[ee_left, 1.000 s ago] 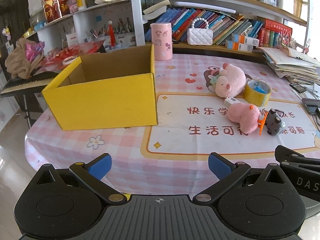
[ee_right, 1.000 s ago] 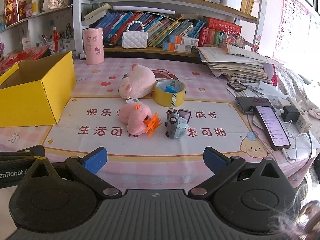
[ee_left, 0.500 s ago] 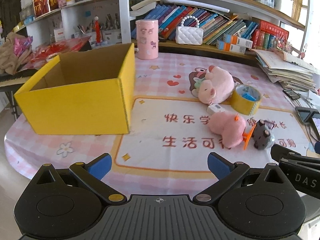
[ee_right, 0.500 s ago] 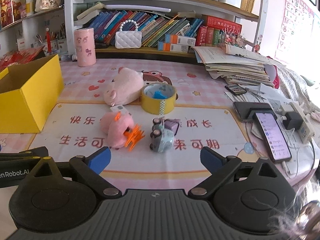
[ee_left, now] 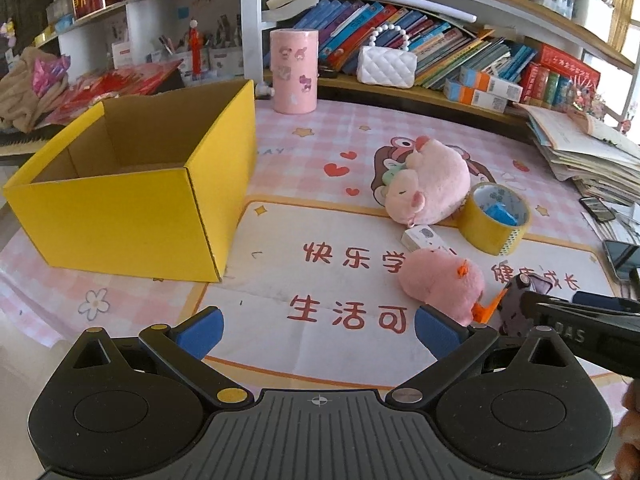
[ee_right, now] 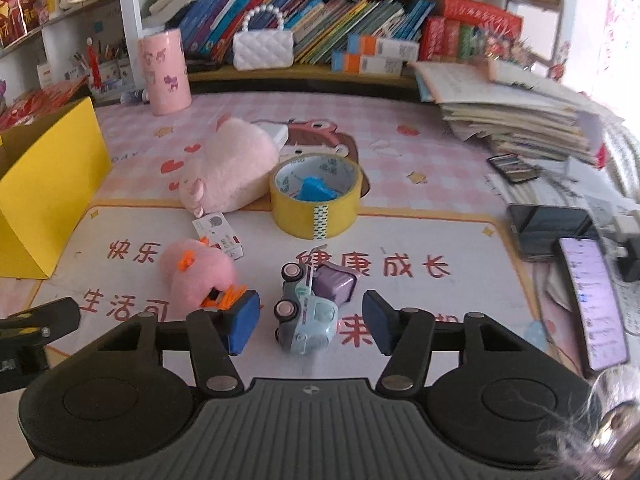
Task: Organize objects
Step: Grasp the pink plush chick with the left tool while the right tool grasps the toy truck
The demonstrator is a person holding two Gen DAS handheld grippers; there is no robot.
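An open yellow cardboard box point(ee_left: 132, 196) stands empty at the left of the table; its corner shows in the right wrist view point(ee_right: 44, 184). A small blue-green toy car point(ee_right: 306, 312) lies on its side between the open fingers of my right gripper point(ee_right: 310, 326), not touching them. A small pink plush with orange feet point(ee_right: 198, 276) lies just left of it, also in the left wrist view point(ee_left: 444, 284). A big pink plush pig point(ee_left: 428, 180) and a yellow tape roll point(ee_right: 316, 196) lie behind. My left gripper point(ee_left: 318, 330) is open and empty above the mat.
A purple cube point(ee_right: 336, 286) touches the car. A small white card box point(ee_right: 218, 234) lies by the plushes. Phones point(ee_right: 592, 292) and a paper stack point(ee_right: 516, 116) are at the right. A pink cylinder point(ee_left: 294, 70) and white purse point(ee_left: 386, 64) stand by the bookshelf.
My right gripper has moved forward and down until its fingers flank the toy car, and has narrowed somewhat. My left gripper has moved forward and right over the mat.
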